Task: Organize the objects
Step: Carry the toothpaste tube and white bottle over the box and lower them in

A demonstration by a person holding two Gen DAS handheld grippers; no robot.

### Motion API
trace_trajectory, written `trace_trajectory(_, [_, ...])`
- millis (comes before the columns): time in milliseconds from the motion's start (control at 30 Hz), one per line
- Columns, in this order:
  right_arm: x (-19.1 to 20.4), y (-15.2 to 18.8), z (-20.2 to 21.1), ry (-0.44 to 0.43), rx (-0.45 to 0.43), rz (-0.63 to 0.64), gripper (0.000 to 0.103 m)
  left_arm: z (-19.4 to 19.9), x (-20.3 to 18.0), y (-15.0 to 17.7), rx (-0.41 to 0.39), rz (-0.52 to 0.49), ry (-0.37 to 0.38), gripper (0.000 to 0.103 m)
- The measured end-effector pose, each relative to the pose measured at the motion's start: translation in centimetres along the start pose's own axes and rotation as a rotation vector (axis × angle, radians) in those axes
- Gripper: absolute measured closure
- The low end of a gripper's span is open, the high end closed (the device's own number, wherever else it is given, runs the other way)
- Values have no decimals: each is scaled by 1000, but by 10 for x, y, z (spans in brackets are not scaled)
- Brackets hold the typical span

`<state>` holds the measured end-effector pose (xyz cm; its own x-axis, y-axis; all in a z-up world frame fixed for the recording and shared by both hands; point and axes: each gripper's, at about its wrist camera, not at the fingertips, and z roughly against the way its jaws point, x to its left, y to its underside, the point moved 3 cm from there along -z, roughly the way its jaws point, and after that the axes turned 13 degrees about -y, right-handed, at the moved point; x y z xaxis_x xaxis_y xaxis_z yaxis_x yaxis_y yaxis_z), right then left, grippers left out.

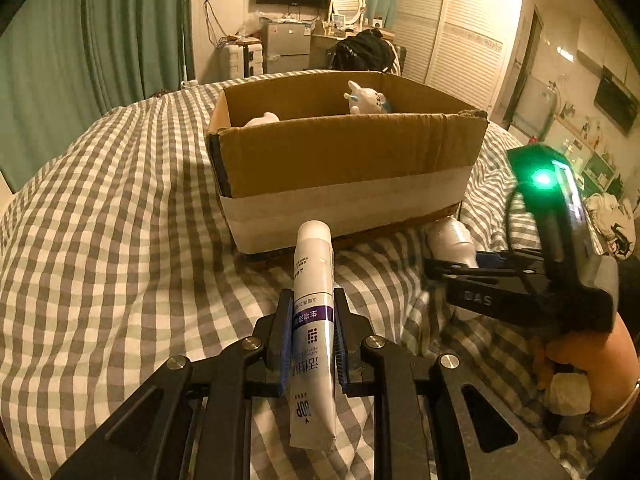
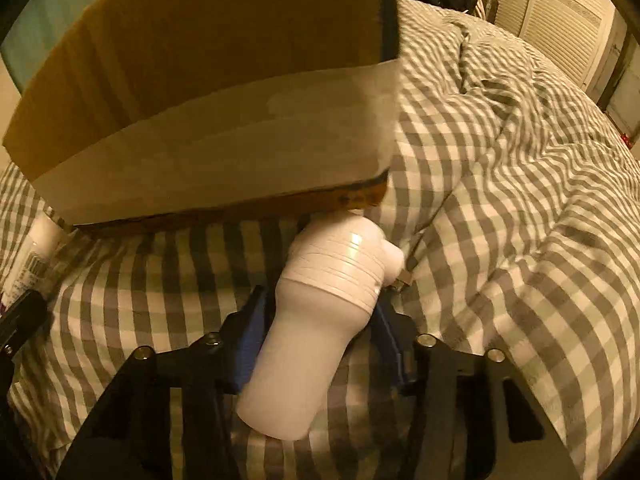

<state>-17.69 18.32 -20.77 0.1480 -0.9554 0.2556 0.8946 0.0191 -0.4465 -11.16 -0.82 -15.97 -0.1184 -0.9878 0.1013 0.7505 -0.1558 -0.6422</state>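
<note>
My left gripper (image 1: 313, 312) is shut on a white toothpaste tube (image 1: 314, 280) with a purple band, its cap pointing at the open cardboard box (image 1: 344, 152) just ahead on the bed. The box holds a white plush toy (image 1: 366, 98) and another white item (image 1: 262, 119). My right gripper (image 2: 320, 312) is shut on a white pump bottle (image 2: 316, 332), whose cap nearly touches the box's lower right corner (image 2: 240, 128). The right gripper also shows in the left wrist view (image 1: 456, 276), low beside the box. The tube shows at the left edge of the right wrist view (image 2: 38, 248).
A grey-and-white checked duvet (image 1: 120, 220) covers the bed, rumpled to the right (image 2: 500, 160). Green curtains (image 1: 80, 40) hang at the left. A small fridge (image 1: 286, 46), a black bag (image 1: 362, 50) and a louvred wardrobe (image 1: 460, 28) stand behind.
</note>
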Motion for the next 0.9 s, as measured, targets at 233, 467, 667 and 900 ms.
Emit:
trace_trajectory(233, [2, 10, 37, 3, -88, 19, 59, 9, 0, 4, -4, 10, -6, 86])
trace_trajectory(467, [13, 20, 70, 15, -150, 62, 59, 24, 0, 2, -14, 21, -19, 86])
trace_trajectory(667, [44, 16, 102, -17, -215, 111, 59, 52, 3, -8, -60, 18, -38, 86])
trace_trajectory(900, [86, 7, 146, -31, -310, 229, 59, 75, 6, -43, -107, 29, -23, 86])
